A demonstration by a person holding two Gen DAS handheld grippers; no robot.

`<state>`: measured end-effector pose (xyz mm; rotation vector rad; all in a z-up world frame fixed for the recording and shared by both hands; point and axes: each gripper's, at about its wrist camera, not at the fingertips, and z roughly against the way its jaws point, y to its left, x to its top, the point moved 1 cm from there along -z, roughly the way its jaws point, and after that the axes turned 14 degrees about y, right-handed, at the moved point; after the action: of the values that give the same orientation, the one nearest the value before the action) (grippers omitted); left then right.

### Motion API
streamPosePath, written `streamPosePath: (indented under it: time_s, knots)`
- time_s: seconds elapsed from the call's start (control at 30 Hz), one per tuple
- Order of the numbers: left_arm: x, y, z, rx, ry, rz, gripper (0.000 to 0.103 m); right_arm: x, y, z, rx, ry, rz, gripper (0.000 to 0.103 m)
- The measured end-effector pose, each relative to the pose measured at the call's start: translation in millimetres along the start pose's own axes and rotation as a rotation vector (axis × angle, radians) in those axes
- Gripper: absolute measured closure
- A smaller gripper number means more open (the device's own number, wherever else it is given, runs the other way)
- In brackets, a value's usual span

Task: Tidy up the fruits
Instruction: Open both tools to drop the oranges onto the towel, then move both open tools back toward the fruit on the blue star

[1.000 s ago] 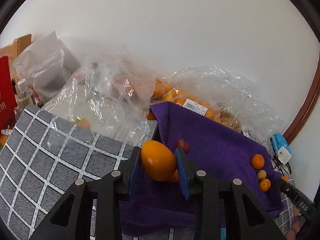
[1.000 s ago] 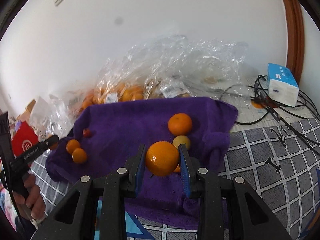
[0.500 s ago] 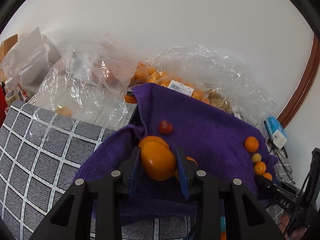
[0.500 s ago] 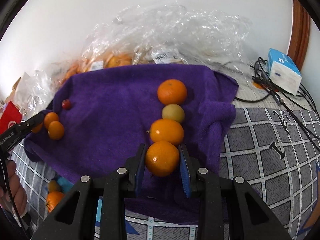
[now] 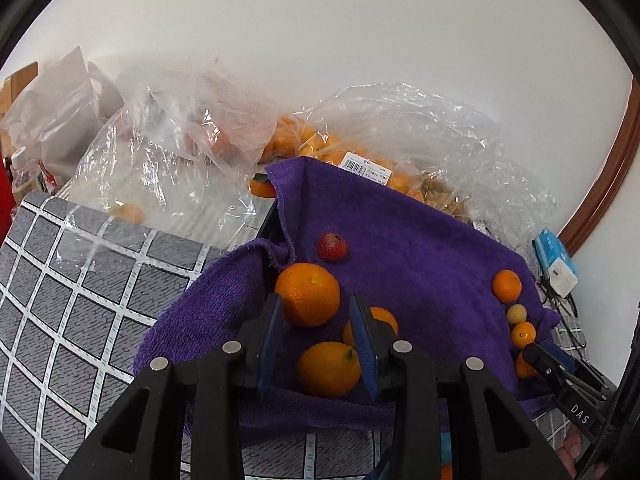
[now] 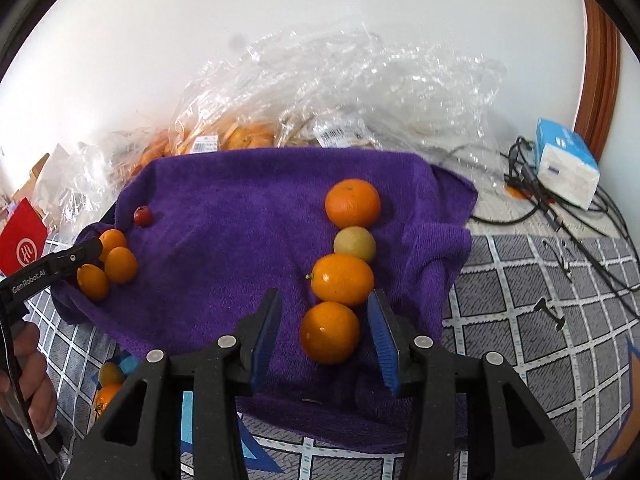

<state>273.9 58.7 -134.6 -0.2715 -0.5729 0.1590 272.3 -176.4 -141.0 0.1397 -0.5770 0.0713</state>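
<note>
A purple towel (image 5: 420, 240) (image 6: 240, 208) lies on the checked tablecloth. My left gripper (image 5: 318, 320) is open; an orange (image 5: 329, 369) lies on the towel between its fingers, apart from both pads. Two more oranges (image 5: 307, 294) sit just ahead, with a small red fruit (image 5: 332, 246) beyond. My right gripper (image 6: 324, 312) is open around an orange (image 6: 330, 332) resting on the towel. That orange ends a row: an orange (image 6: 342, 279), a small yellow fruit (image 6: 355, 243) and an orange (image 6: 352, 202).
Clear plastic bags (image 5: 380, 128) (image 6: 340, 92) holding more oranges lie behind the towel against the white wall. A blue-white box (image 6: 566, 162) and black cables (image 6: 560, 216) lie at the right. A red package (image 6: 22, 242) is at the left. Loose fruit (image 6: 106, 384) lies below the towel's front edge.
Both grippers have lowered their oranges onto the towel and opened. The left orange lies behind the two earlier ones; the right orange sits at the near end of the row.
</note>
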Motion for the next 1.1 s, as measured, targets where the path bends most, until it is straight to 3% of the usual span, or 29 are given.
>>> streamPosePath:
  time_s: [0.2,0.33,0.43,0.5,0.6,0.73,0.8,0.9,0.93,0.97,1.1]
  knots:
    - [-1,0,19,-0.020,-0.077,-0.012,0.069,-2,5,13,-0.021,-0.077,0.014,0.058]
    - [1,-2,25,-0.018,-0.087,-0.013,0.069,2,6,27,-0.068,-0.131,-0.007,0.058]
    - [2,-6,36,0.022,-0.149,-0.021,0.069,4,7,43,-0.060,-0.165,-0.023,0.058]
    - [2,-6,44,0.056,-0.199,-0.017,0.069,3,8,53,-0.026,-0.143,-0.044,0.058]
    - [6,-3,52,-0.028,-0.167,-0.019,0.069,-6,10,62,0.090,-0.082,-0.055,0.057]
    - [11,-2,70,-0.061,-0.183,-0.017,0.069,-24,24,72,0.064,-0.064,-0.038,0.053]
    - [11,-2,77,-0.075,-0.141,-0.026,0.067,-35,35,74,0.059,-0.042,0.001,0.047]
    - [-3,4,94,-0.068,-0.127,-0.031,0.062,-50,50,74,0.044,-0.019,0.050,0.042]
    - [-10,9,99,-0.060,-0.135,-0.032,0.051,-55,55,72,0.049,-0.013,0.062,0.042]
    - [-17,13,103,-0.048,-0.136,-0.034,0.048,-60,60,70,0.056,-0.005,0.075,0.042]
    - [-44,39,104,0.025,-0.102,-0.039,0.047,-73,81,60,0.087,0.020,0.111,0.042]
